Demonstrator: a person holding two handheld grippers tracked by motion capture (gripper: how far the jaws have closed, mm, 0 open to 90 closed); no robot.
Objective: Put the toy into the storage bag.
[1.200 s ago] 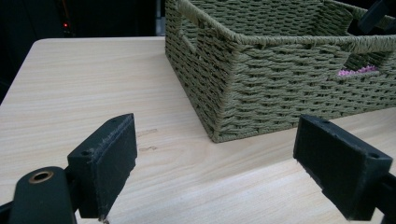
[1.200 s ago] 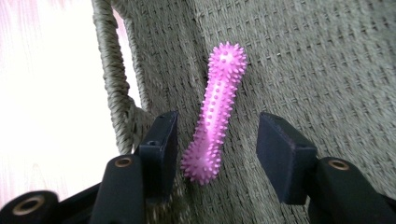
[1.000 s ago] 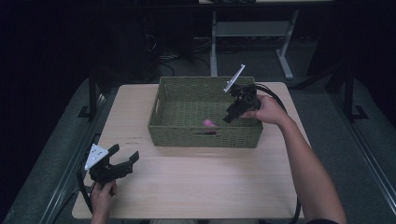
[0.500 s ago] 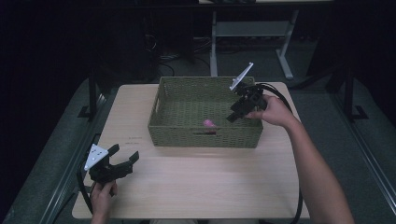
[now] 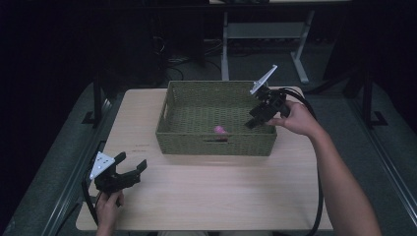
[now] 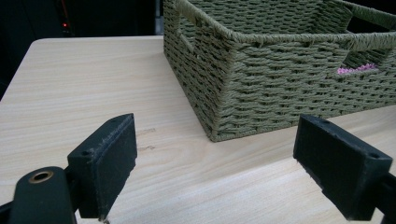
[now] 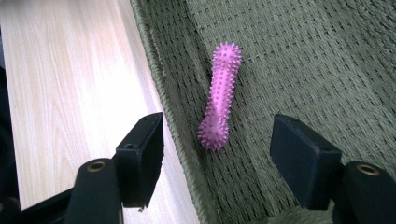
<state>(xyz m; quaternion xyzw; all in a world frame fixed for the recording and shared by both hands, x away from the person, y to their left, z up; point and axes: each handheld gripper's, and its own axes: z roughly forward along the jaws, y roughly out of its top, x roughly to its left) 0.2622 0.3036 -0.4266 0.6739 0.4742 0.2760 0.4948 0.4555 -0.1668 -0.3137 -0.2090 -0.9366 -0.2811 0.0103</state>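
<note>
A pink spiky bone-shaped toy (image 7: 218, 101) lies on the floor of the green woven basket (image 5: 211, 145), close to its near wall; the high view shows the toy (image 5: 220, 130) too. My right gripper (image 5: 256, 117) hangs above the basket's right end, tilted down toward the toy. Its jaws have just been opening and stand apart with nothing between them, the toy lying well below. My left gripper (image 5: 132, 164) rests low over the table's near left corner, open and empty. In the left gripper view the toy's pink (image 6: 357, 69) shows through the basket's handle slot.
The light wooden table (image 5: 211, 196) has bare room in front of and left of the basket. Dark floor, cables and a white metal stand (image 5: 260, 34) lie beyond the far edge. A black cable (image 5: 319, 196) trails along my right forearm.
My right gripper has lifted and drawn back to the right, away from the pink toy, which stays lying in the basket. The left gripper has not moved.
</note>
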